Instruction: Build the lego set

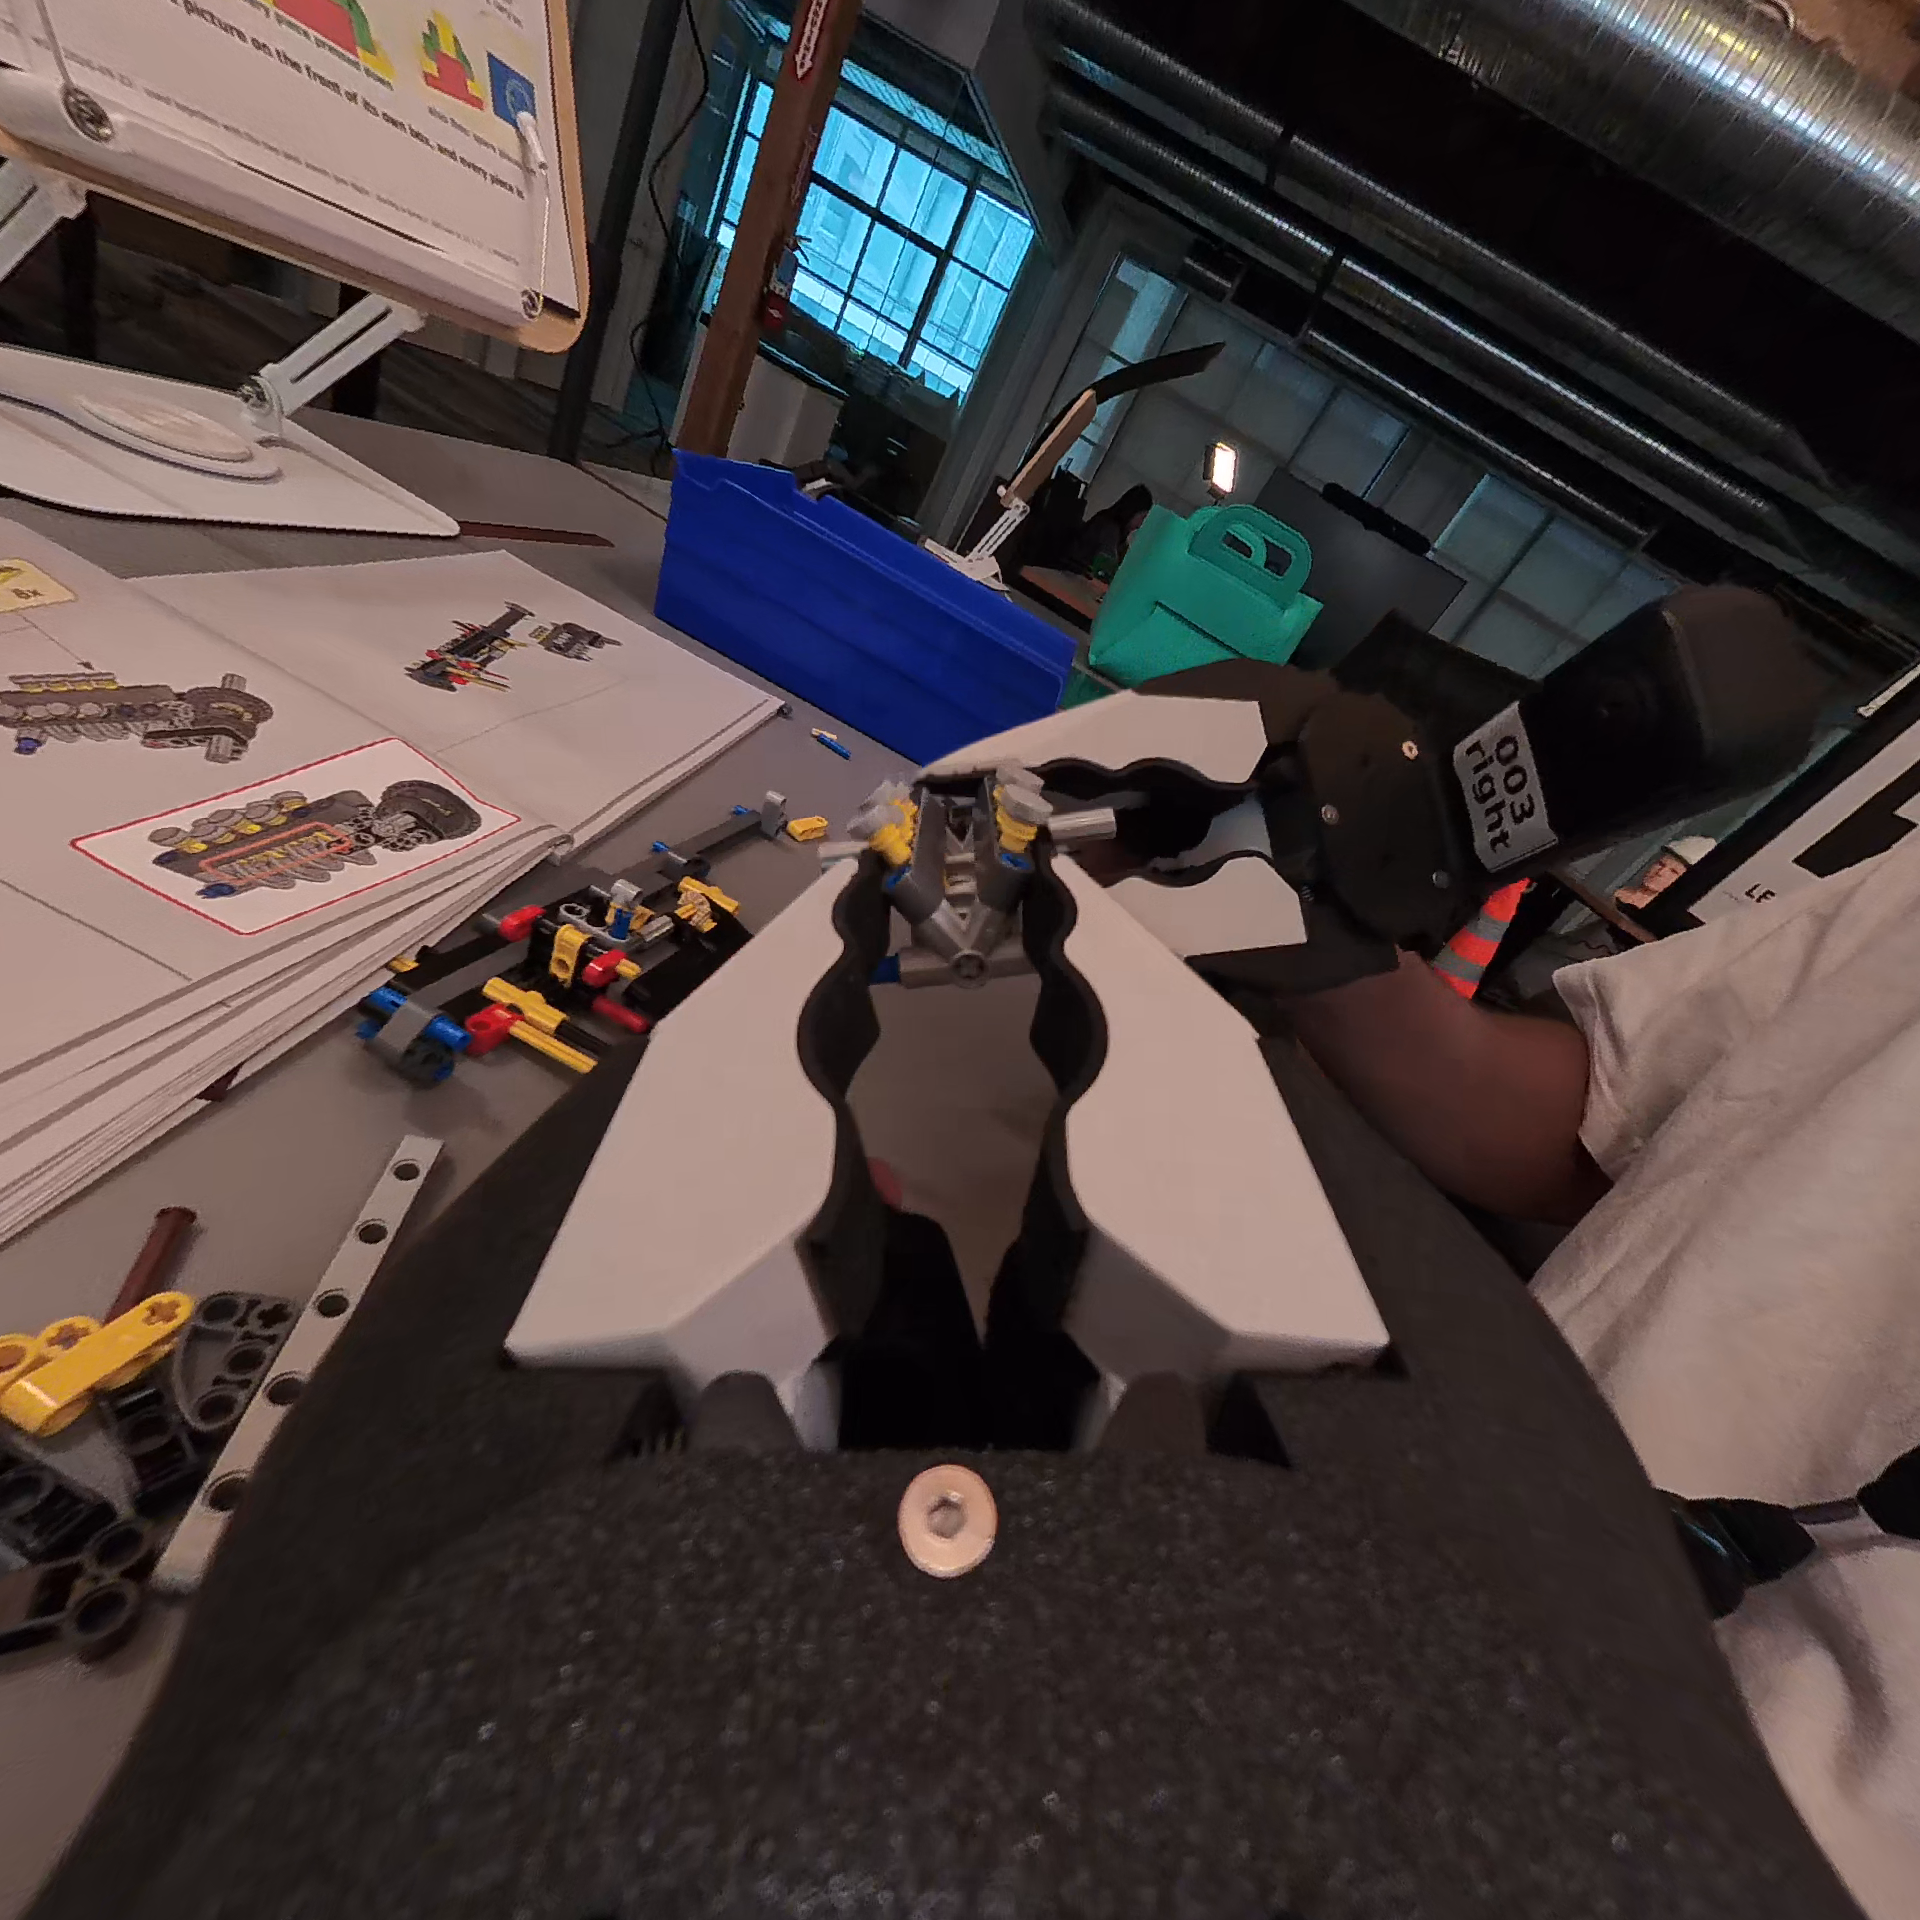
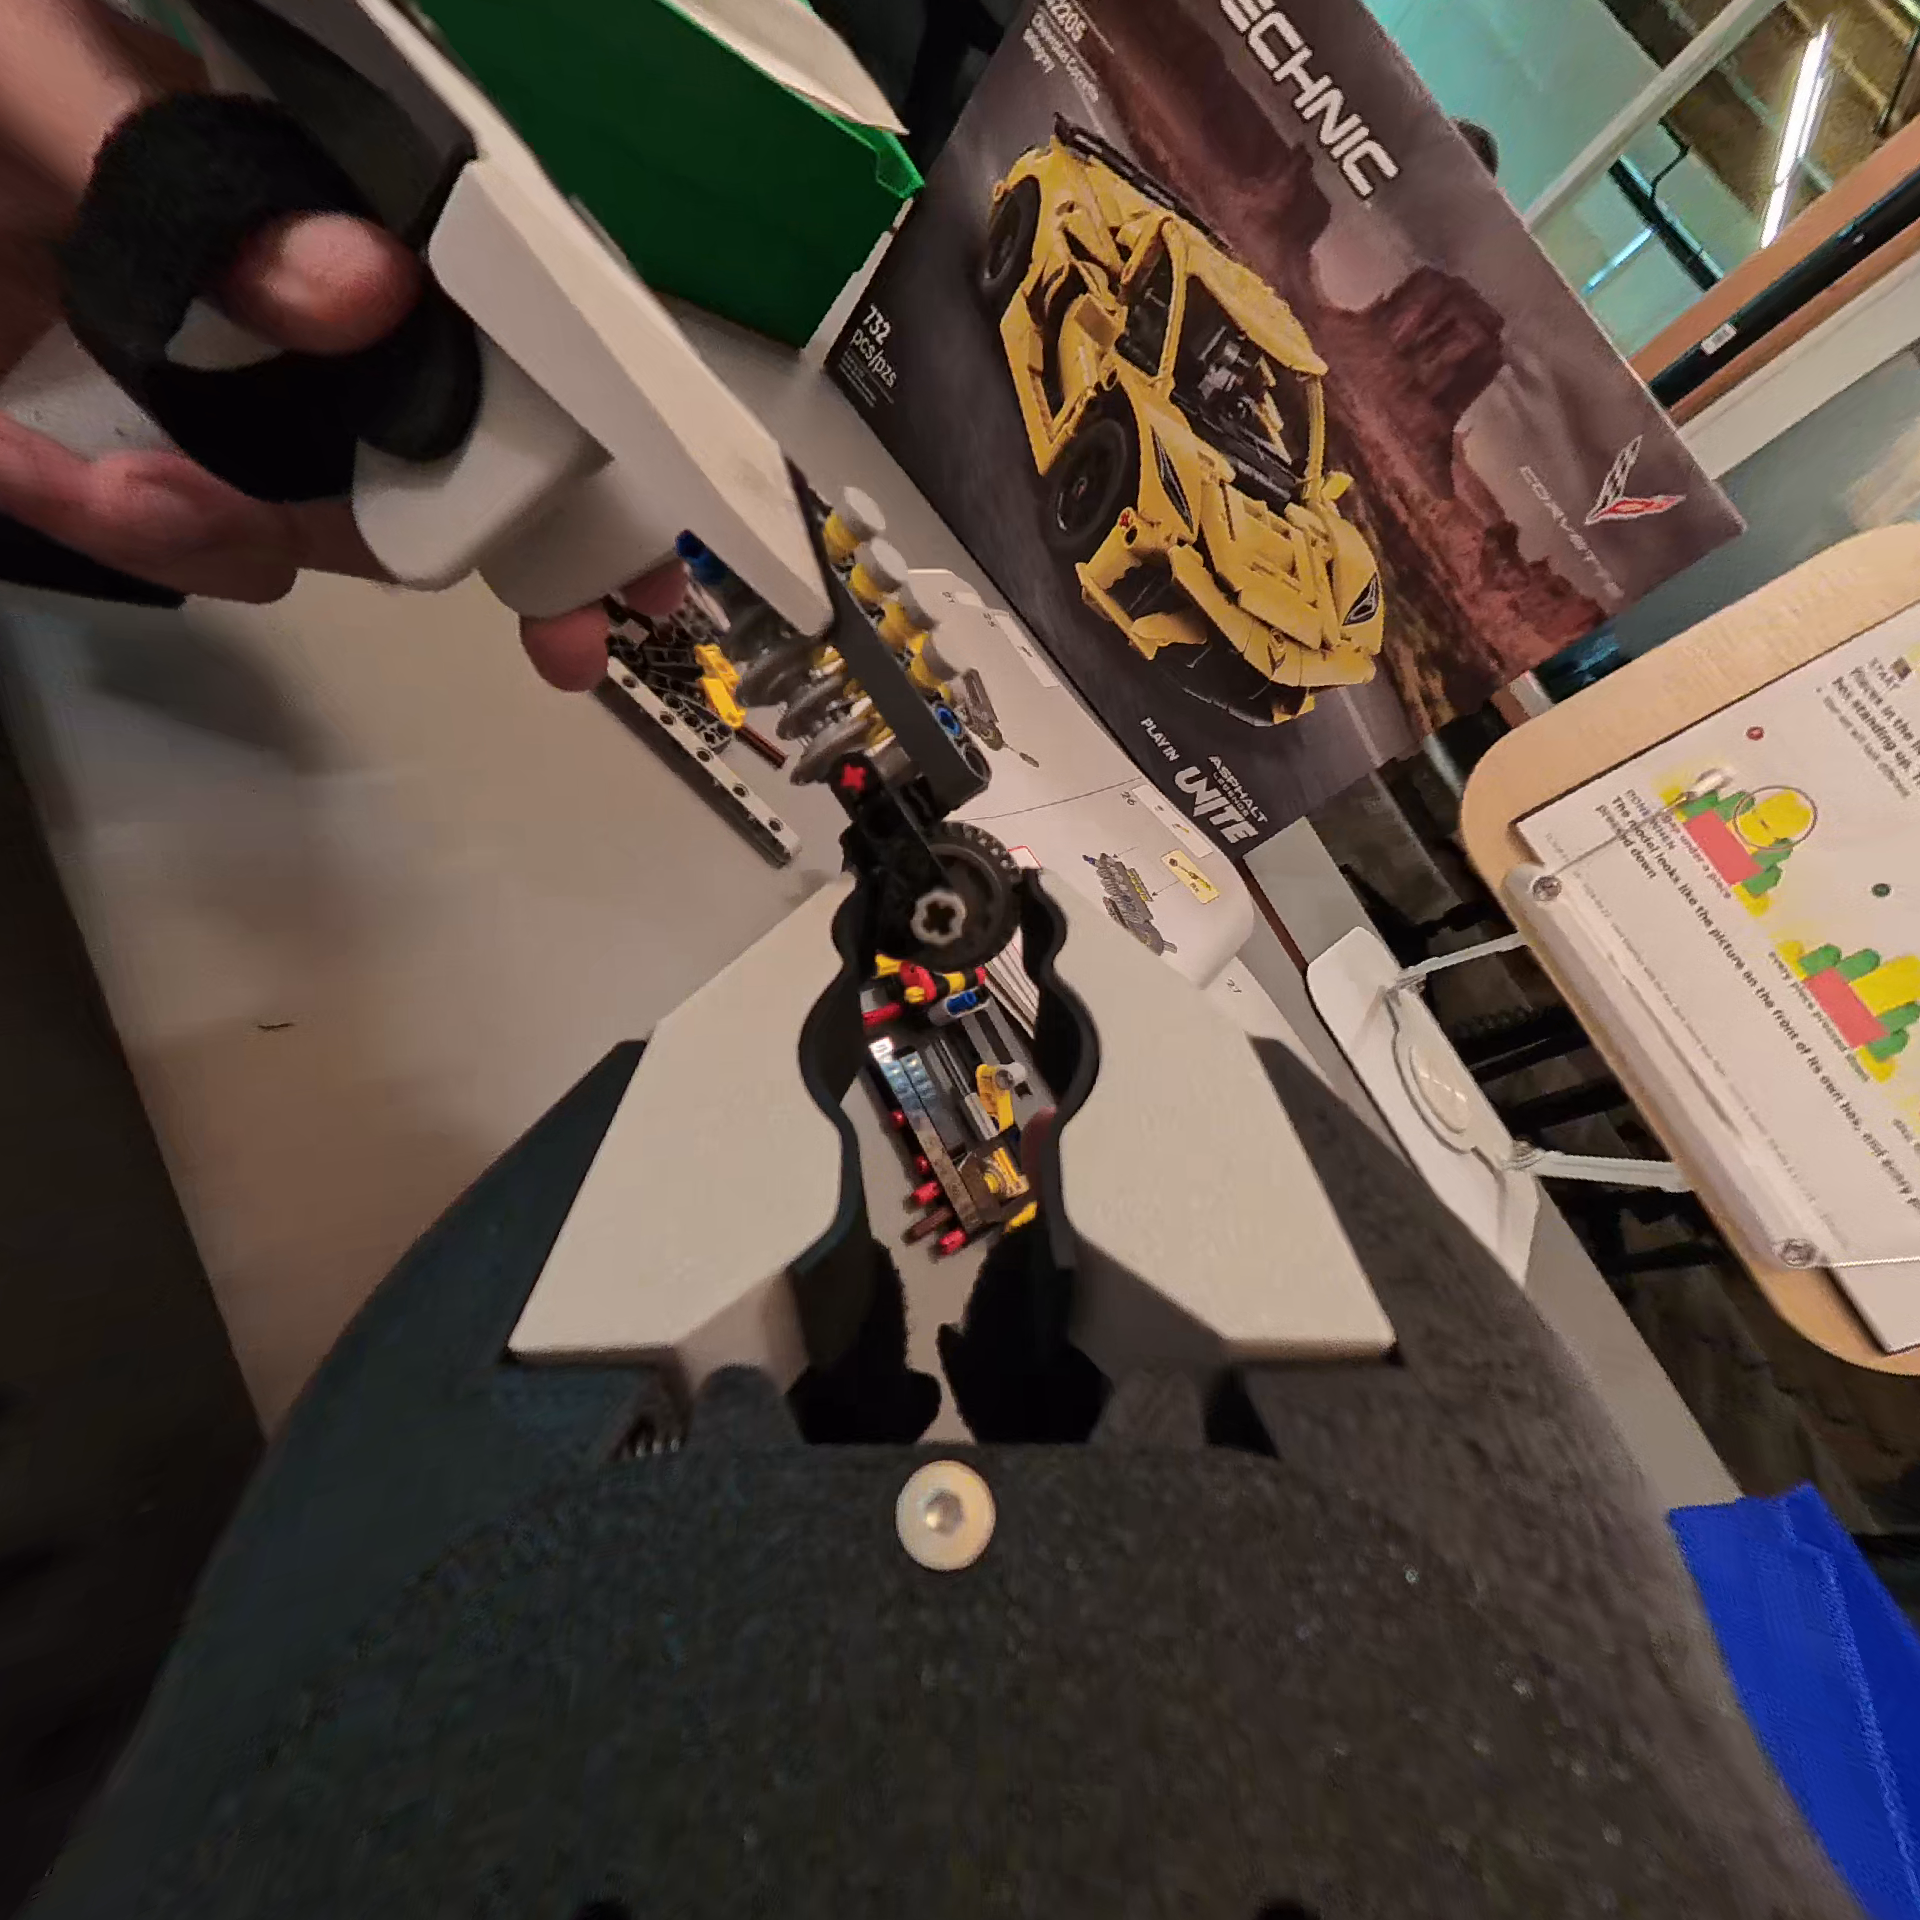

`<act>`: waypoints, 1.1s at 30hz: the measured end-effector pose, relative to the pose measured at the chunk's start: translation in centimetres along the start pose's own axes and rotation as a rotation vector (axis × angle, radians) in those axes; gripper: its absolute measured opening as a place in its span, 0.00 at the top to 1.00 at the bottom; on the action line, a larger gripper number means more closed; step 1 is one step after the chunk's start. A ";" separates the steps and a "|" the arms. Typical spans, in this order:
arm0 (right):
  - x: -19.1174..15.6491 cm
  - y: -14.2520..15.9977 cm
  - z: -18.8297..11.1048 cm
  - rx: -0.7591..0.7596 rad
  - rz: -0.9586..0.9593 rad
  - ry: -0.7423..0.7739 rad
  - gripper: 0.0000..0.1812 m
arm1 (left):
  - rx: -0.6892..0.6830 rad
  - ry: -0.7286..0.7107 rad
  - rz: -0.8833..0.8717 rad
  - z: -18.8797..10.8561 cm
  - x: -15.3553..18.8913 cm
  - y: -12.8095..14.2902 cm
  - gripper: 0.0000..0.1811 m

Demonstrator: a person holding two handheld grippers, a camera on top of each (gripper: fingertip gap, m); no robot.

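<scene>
Both grippers hold one small engine assembly [image 1: 961, 883] in the air above the table: grey frame, yellow and grey pistons, a black gear at one end. My left gripper [image 1: 951, 862] is shut on its grey frame end. My right gripper [image 2: 940, 909] is shut on the black gear [image 2: 951, 914] end. In the left wrist view the right gripper [image 1: 997, 790] comes in from the right. In the right wrist view the left gripper [image 2: 831, 623] comes in from the upper left, clamped along the piston row [image 2: 894, 613].
An open instruction booklet [image 1: 312, 779] lies at the left, with a partly built chassis [image 1: 561, 966] beside it. Loose yellow and black parts [image 1: 104, 1371] and a long grey beam [image 1: 312, 1340] lie near. A blue bin [image 1: 852, 613], the set's box [image 2: 1247, 416] and a sheet stand [image 2: 1766, 935] ring the table.
</scene>
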State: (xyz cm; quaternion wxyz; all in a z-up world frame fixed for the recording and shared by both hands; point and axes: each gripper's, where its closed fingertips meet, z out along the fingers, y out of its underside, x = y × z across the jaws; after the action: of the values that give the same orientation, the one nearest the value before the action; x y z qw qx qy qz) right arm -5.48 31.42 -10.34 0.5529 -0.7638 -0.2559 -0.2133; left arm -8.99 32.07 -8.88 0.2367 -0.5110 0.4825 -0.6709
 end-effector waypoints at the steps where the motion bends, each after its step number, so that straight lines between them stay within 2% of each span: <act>1: -0.1 0.1 0.0 -0.003 -0.040 0.003 0.85 | -0.009 -0.004 0.007 0.0 0.0 0.2 0.86; 5: -0.9 0.4 -0.2 -0.020 -0.304 -0.017 0.85 | -0.023 0.009 0.009 0.1 0.1 0.3 0.86; 9: -2.0 1.0 -0.7 -0.041 -0.733 -0.040 0.88 | -0.070 0.019 0.023 0.5 0.4 1.2 0.86; 11: -1.5 0.9 -0.8 -0.047 -0.790 -0.010 0.87 | -0.072 0.014 0.042 0.6 0.4 1.3 0.86; 13: -1.5 0.5 -1.2 -0.023 -0.704 -0.022 0.85 | -0.064 0.022 0.030 0.5 0.5 1.1 0.86; 15: -1.6 0.7 -1.5 -0.024 -0.539 -0.066 0.75 | -0.050 0.017 0.015 0.4 0.3 0.9 0.86; 17: -1.6 0.4 -2.1 0.011 -0.349 -0.089 0.70 | -0.037 -0.001 0.026 0.2 0.0 0.6 0.86; 20: 0.0 0.0 -2.8 0.054 0.140 -0.079 0.75 | -0.017 -0.052 0.100 0.2 -0.3 0.2 0.86; 22: 0.1 0.4 -2.8 0.061 0.534 -0.137 0.78 | -0.001 -0.083 0.163 0.2 -0.2 -0.2 0.86; 24: -1.1 0.0 -2.9 0.093 0.828 -0.255 0.80 | 0.012 -0.100 0.187 0.3 -0.2 -0.4 0.86; 26: -1.6 0.3 -2.5 0.084 0.930 -0.258 0.86 | 0.012 -0.122 0.208 0.3 -0.3 -0.4 0.86; 29: -1.5 0.4 -2.3 0.095 0.906 -0.170 0.92 | 0.003 -0.122 0.210 0.4 -0.2 -0.2 0.86; 33: -1.1 0.4 -1.9 0.096 0.909 -0.108 0.96 | 0.011 -0.129 0.197 0.3 -0.5 -0.4 0.87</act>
State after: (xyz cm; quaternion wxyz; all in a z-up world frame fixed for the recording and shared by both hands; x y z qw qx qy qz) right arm -6.20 29.28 -10.77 0.6109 -0.7820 0.0672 0.1030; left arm -8.50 32.48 -8.74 0.3348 -0.5020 0.5106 -0.6126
